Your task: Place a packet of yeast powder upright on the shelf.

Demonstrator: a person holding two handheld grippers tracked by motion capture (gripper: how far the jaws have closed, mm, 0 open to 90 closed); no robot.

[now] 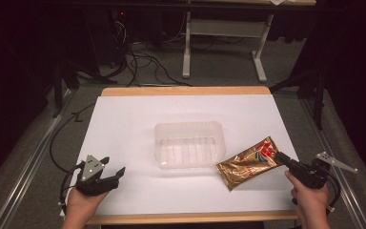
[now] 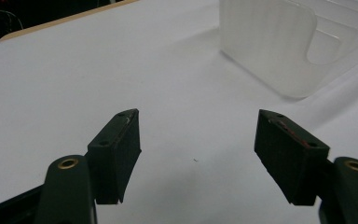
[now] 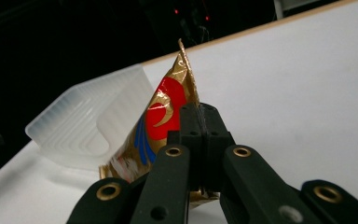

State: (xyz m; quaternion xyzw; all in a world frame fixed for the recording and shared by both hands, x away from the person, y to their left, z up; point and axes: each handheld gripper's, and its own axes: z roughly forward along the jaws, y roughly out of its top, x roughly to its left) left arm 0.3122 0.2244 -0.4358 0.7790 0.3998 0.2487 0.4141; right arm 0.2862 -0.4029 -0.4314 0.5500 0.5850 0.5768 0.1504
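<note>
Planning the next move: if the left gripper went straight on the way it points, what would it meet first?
Probably the clear tub. The left gripper, jaws open, aims over bare white table, with the tub ahead and slightly off to one side, so it might pass its corner.

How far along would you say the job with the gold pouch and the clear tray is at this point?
Done: the right gripper is shut on one end of the gold pouch. In hand: the pouch sits just right of the clear tray, which holds nothing yet. Left: probably carrying the pouch over the rim and letting go inside. The left gripper rests open on the table.
</note>
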